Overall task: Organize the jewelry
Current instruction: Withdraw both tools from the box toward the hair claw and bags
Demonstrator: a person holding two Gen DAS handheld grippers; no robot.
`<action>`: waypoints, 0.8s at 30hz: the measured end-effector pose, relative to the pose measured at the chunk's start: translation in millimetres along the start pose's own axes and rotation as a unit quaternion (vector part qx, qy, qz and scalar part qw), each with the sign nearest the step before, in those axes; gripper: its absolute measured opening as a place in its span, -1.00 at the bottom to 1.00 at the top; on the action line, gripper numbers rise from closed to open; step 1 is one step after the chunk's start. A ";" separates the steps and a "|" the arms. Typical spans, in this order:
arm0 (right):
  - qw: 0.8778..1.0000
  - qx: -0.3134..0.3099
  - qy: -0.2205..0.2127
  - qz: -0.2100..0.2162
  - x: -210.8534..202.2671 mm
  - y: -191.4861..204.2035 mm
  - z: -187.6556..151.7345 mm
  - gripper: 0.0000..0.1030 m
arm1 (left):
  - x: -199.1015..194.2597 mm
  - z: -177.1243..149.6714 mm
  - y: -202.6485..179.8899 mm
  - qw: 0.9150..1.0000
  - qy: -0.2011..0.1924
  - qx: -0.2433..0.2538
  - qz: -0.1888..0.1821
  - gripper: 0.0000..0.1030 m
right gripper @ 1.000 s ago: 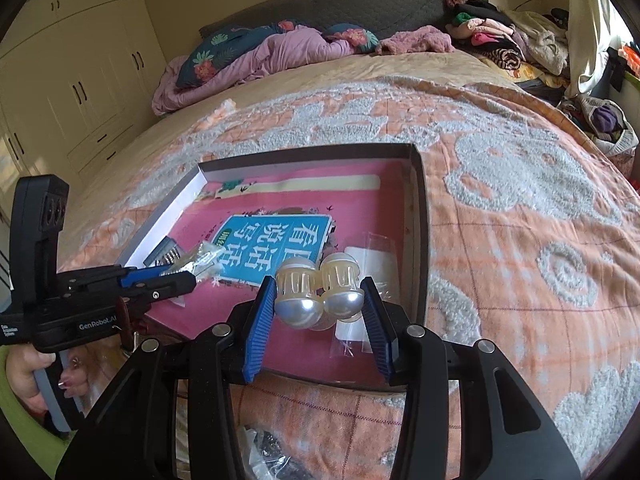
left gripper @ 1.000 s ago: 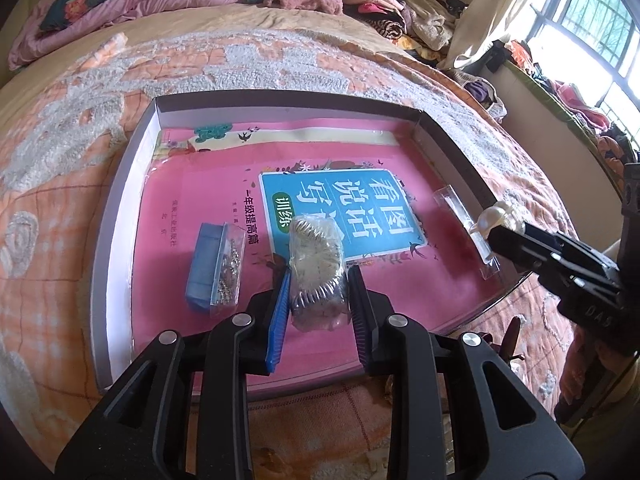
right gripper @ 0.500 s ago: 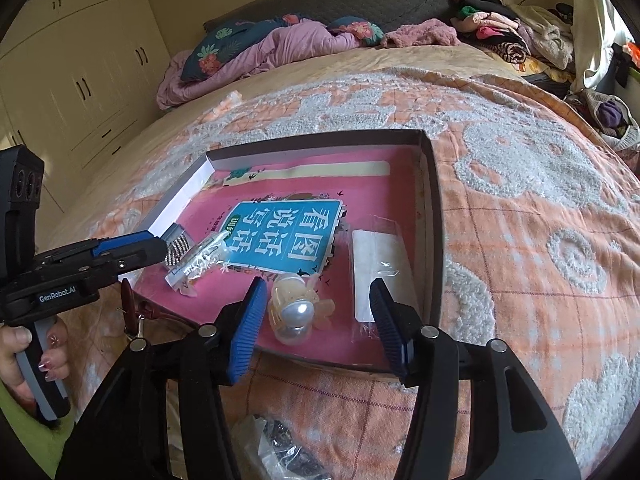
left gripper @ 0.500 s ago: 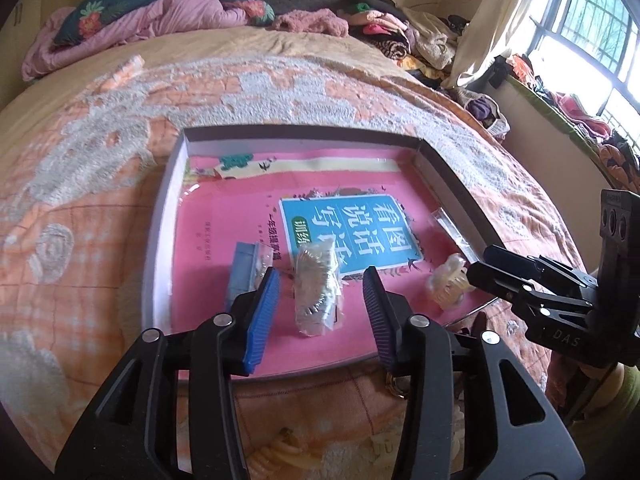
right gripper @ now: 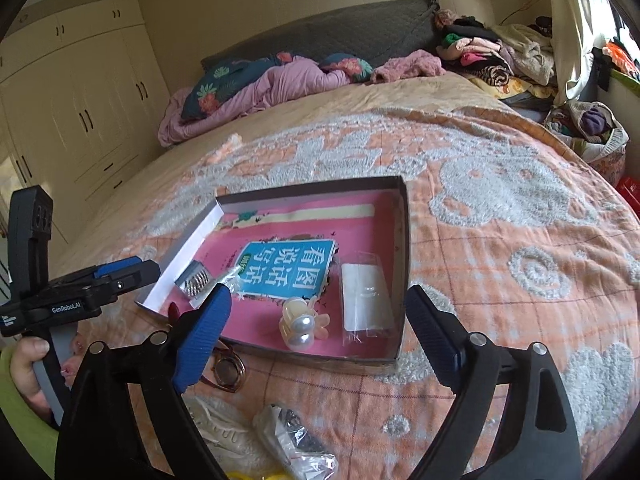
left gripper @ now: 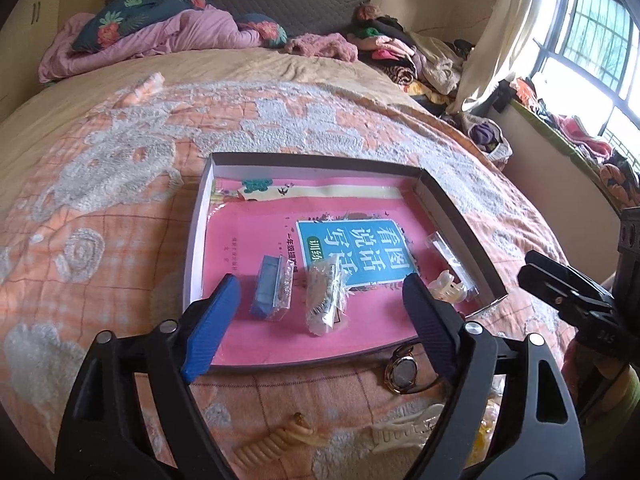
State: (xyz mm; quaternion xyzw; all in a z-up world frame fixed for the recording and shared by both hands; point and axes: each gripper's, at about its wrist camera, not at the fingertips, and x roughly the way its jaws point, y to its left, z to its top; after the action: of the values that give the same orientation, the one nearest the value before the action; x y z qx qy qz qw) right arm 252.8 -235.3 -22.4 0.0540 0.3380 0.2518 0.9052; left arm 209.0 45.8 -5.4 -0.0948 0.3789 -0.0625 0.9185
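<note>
Left wrist view: the left gripper [left gripper: 316, 304] has just been opening; its blue-padded fingers [left gripper: 212, 324] stand wide apart, with nothing pressed between them. Beyond them, a shallow rectangular cardboard box [left gripper: 198, 236] lined with a pink printed sheet rests on the bed [left gripper: 120, 184], which carries an orange and white patterned quilt. Inside the box, a clear plastic packet of pale jewelry [left gripper: 325, 298] lies flat beside a small blue case with a clear front [left gripper: 271, 288]. A cream pearl-tipped hair claw [left gripper: 450, 286] lies near the box's right-hand corner. A round gold-rimmed watch [left gripper: 402, 372] lies on the quilt just outside the near wall.

Right wrist view: the right gripper [right gripper: 316, 332] has also just been opening; its fingers [right gripper: 202, 340] are spread wide and hold nothing. The hair claw [right gripper: 300, 322] lies on the box floor, beside a clear flat sleeve [right gripper: 362, 298]. The left gripper [right gripper: 120, 276] appears at the left edge.
</note>
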 end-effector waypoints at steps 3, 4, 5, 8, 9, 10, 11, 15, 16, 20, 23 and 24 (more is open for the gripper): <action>1.000 0.003 -0.013 0.001 -11.4 0.1 2.1 0.73 | -6.0 0.0 -0.2 1.000 -0.006 -0.003 -0.002 0.71; 1.000 0.004 -0.016 0.002 -14.7 0.2 2.5 0.74 | -9.3 -0.3 -0.3 1.000 -0.008 -0.003 -0.003 0.71; 1.000 0.004 -0.019 0.003 -17.5 0.0 3.0 0.74 | -13.3 -0.7 -1.3 1.000 -0.012 -0.003 -0.005 0.71; 1.000 0.005 -0.028 0.004 -27.7 0.3 3.5 0.74 | -24.0 -1.8 -3.4 1.000 -0.021 -0.003 -0.008 0.74; 1.000 0.006 -0.030 0.004 -30.1 0.6 3.0 0.74 | -26.8 -2.0 -4.1 1.000 -0.024 -0.003 -0.009 0.78; 0.999 0.007 -0.032 0.004 -33.5 0.7 2.5 0.74 | -31.8 -2.5 -5.2 1.000 -0.028 -0.002 -0.011 0.78; 0.999 0.008 -0.034 0.005 -35.6 1.2 2.0 0.74 | -34.6 -2.9 -5.8 0.999 -0.030 -0.002 -0.012 0.78; 0.999 0.007 -0.039 0.009 -48.4 4.0 -1.1 0.74 | -46.9 -4.6 -9.1 0.999 -0.040 -0.004 -0.017 0.78; 0.999 0.007 -0.039 0.010 -50.4 4.5 -1.7 0.75 | -50.0 -5.5 -10.1 0.999 -0.042 -0.005 -0.020 0.78; 0.999 0.004 -0.039 0.014 -57.3 7.0 -4.8 0.75 | -60.7 -9.2 -16.7 0.998 -0.050 -0.003 -0.026 0.78; 0.999 0.001 -0.040 0.015 -61.9 8.8 -7.3 0.75 | -64.8 -11.3 -20.7 0.998 -0.054 0.000 -0.028 0.78; 0.999 0.000 -0.040 0.015 -63.6 9.2 -8.1 0.75 | -66.2 -12.5 -22.3 0.998 -0.054 0.001 -0.029 0.78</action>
State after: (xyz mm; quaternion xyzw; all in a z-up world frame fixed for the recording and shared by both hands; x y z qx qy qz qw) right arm 202.7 -259.2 11.0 0.0694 0.3004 0.2634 0.9141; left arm 152.5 34.9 36.1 -0.1082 0.3259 -0.0846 0.9354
